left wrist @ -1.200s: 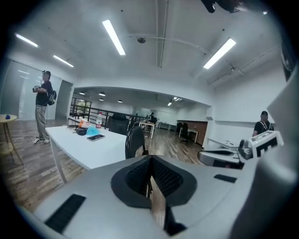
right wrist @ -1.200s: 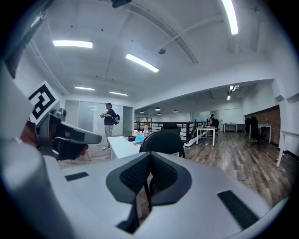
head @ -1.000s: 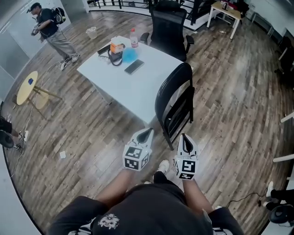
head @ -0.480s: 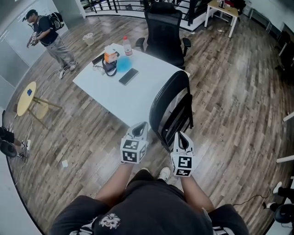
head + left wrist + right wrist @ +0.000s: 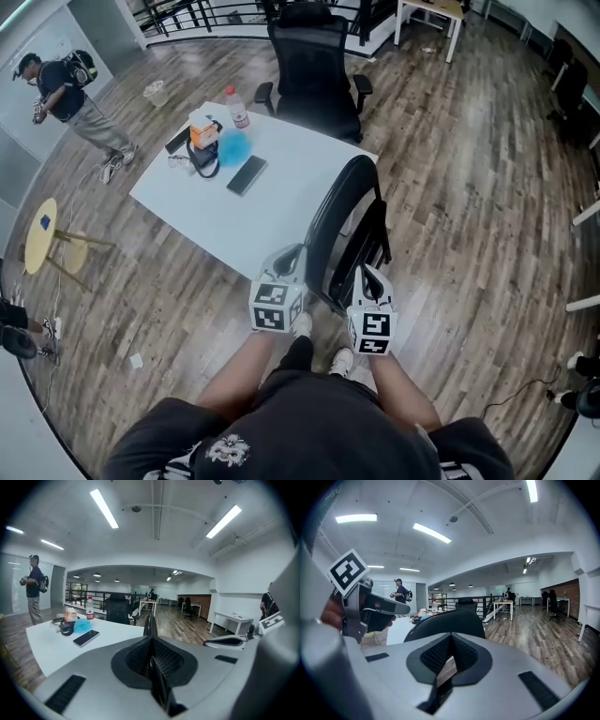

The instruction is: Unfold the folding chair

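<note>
The black folding chair [image 5: 350,228] stands folded on the wooden floor, leaning at the near corner of the white table [image 5: 272,202]. My left gripper [image 5: 292,254] is shut and empty, just left of the chair's lower frame. My right gripper [image 5: 367,273] is also shut and empty, at the chair's near right side. In the right gripper view the chair's curved back [image 5: 449,619] rises close ahead of the shut right gripper [image 5: 451,637]. The left gripper view looks past the shut left gripper [image 5: 150,620] over the table [image 5: 51,646].
On the table lie a phone [image 5: 247,174], a bottle [image 5: 234,106], a blue cloth [image 5: 232,146] and a dark bag [image 5: 202,157]. A black office chair [image 5: 314,75] stands beyond it. A person [image 5: 66,103] stands far left, a yellow round stool [image 5: 42,234] nearer.
Both grippers have come forward to the folded chair, now flanking its lower part. The chair and table sit nearer in the head view. Jaws stay shut.
</note>
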`<state>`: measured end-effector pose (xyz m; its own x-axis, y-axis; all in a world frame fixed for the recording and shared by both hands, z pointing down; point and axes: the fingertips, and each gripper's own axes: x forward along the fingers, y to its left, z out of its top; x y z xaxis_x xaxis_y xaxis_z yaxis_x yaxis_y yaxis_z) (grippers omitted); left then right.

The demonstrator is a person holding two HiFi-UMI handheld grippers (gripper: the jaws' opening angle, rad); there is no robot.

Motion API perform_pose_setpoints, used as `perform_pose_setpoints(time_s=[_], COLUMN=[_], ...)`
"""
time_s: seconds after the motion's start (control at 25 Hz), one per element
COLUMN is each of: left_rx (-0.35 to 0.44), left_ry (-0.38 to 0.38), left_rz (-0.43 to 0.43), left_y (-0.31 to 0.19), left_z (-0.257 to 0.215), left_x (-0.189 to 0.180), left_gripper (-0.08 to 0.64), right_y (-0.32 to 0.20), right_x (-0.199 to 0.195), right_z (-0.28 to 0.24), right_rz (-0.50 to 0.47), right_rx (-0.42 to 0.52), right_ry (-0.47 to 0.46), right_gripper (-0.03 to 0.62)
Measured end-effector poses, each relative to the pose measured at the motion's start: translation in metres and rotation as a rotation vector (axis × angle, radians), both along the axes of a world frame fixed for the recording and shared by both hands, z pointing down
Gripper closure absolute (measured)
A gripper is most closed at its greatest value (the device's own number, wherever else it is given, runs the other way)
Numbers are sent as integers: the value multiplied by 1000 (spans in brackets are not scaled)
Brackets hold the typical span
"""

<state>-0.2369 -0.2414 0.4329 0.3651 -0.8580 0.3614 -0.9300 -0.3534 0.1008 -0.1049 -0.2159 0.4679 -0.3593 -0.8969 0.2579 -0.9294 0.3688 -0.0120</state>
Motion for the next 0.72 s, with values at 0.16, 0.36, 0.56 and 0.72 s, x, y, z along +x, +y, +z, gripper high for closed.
perform_pose_setpoints(time_s=[0.16,0.36,0.56,0.72], left_rx=[-91,-178,-242,-346], left_ry=[-37,-8,-32,-47], left_rz=[93,229,319,358], left_y=[-35,-66,-100,-120], left_z=[14,20,33,52], left_x=[7,25,43,51], left_gripper=[497,313,311,311], right_y=[-35,-71,-100,-117], right_x=[-3,-7,-4,-3], right_z=[16,48,96,148], right_rz=[70,139,211,239], right_rx=[-41,-128,-266,-399], right_ry=[4,28,23,74], right_gripper=[577,575,402,347])
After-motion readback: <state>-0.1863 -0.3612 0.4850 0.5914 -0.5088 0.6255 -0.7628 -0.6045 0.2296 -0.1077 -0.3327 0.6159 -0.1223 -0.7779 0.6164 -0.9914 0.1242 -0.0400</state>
